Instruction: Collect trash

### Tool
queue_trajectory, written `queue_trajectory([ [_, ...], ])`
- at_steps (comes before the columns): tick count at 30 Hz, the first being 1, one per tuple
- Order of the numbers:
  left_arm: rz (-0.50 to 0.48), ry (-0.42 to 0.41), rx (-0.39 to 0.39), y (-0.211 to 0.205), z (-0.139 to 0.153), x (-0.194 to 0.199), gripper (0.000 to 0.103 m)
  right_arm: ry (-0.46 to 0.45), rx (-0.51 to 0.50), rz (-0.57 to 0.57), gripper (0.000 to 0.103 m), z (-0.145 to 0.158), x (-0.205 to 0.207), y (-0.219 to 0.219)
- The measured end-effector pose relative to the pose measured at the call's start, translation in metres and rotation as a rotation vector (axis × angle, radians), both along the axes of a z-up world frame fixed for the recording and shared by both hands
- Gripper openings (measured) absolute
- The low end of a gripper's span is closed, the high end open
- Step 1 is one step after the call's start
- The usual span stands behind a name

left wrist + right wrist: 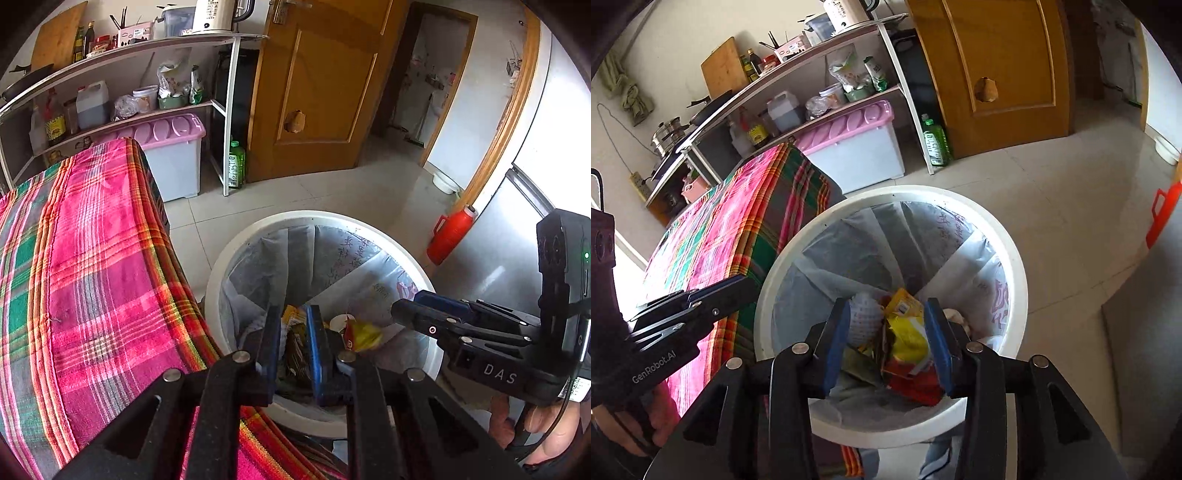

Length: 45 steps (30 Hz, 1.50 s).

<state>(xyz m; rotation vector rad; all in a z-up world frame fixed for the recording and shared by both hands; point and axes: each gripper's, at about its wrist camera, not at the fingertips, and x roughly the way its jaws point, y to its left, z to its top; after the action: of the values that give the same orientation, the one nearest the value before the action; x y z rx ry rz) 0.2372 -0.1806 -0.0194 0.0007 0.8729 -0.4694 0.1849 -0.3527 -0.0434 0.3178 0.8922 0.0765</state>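
Two tongs hang over the bin (886, 192). Right tongs (886, 308) gape, with a wrapper (908, 343) loose at the bin's six o'clock. Left tongs (293, 312) are barely parted.

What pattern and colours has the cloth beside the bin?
The cloth is plaid: pink, green and orange stripes. The left wrist view shows it best.

Left gripper (293, 314) hangs over the lined white bin (236, 251), a brown wrapper (295, 347) between its fingers (316, 339).
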Motion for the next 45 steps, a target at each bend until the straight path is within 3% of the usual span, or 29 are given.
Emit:
queue_trajectory([
  [9,0.014,-0.040,-0.027,0.013,0.013,-0.011,0.018,-0.049,-0.013,-0.001,0.043,0.018,-0.016,0.008],
  [23,0.062,-0.130,-0.058,0.056,0.041,-0.055,0.021,-0.171,-0.070,0.043,0.043,0.061,-0.067,0.055],
  [45,0.101,-0.211,-0.046,0.103,0.044,-0.161,0.029,-0.252,-0.186,0.102,0.043,0.076,-0.171,0.119],
])
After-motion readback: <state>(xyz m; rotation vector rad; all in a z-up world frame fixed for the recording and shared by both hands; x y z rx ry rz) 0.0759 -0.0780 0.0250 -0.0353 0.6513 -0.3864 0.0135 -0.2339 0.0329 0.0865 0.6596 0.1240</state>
